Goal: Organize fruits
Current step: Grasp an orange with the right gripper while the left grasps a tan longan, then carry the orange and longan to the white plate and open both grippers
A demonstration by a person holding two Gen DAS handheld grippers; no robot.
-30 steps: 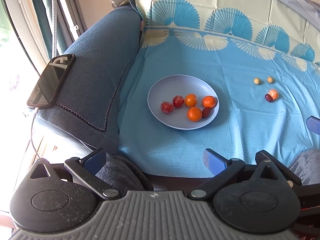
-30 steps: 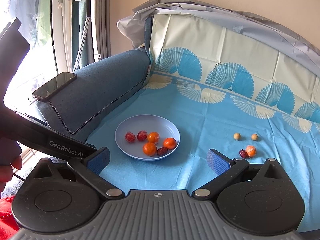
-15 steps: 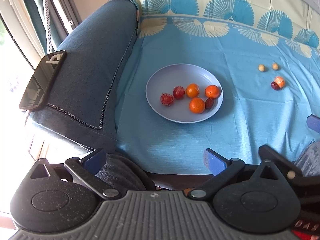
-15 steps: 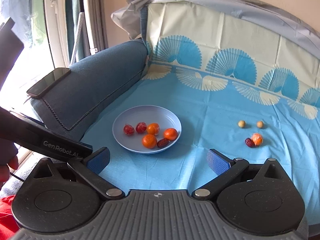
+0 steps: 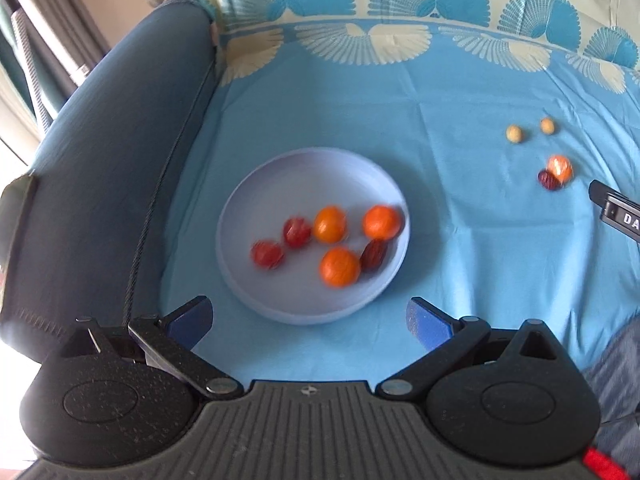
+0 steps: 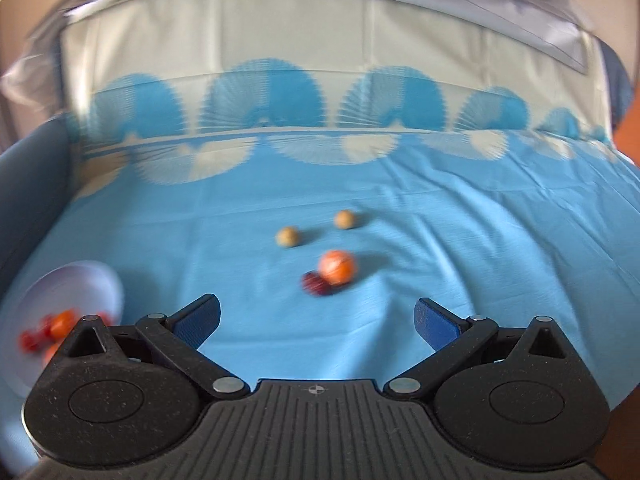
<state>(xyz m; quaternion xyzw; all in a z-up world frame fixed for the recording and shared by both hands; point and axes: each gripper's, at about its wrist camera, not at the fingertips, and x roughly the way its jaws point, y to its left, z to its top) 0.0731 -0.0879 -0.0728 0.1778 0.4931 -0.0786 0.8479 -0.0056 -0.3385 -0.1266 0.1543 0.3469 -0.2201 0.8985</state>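
Observation:
A pale blue plate (image 5: 276, 176) lies on the blue cloth and holds several orange and red fruits (image 5: 338, 266). My left gripper (image 5: 308, 320) is open and empty just in front of its near rim. To the right lie a loose orange fruit (image 5: 560, 166), a dark red fruit (image 5: 546, 179) touching it, and two tan round fruits (image 5: 514, 134). In the right wrist view my right gripper (image 6: 316, 318) is open and empty, a short way in front of the orange fruit (image 6: 337, 266) and red fruit (image 6: 316, 283). The tan fruits (image 6: 287, 237) lie beyond. The plate (image 6: 80, 280) is at far left.
A dark blue sofa armrest (image 5: 108, 152) rises left of the plate. The patterned cloth climbs the sofa back (image 6: 320, 80). The tip of my right gripper tool (image 5: 616, 214) shows at the right edge of the left wrist view.
My left gripper has moved forward toward the plate. My right gripper has swung right and closer, so the loose fruits now sit centered ahead and the plate has slid to the left edge.

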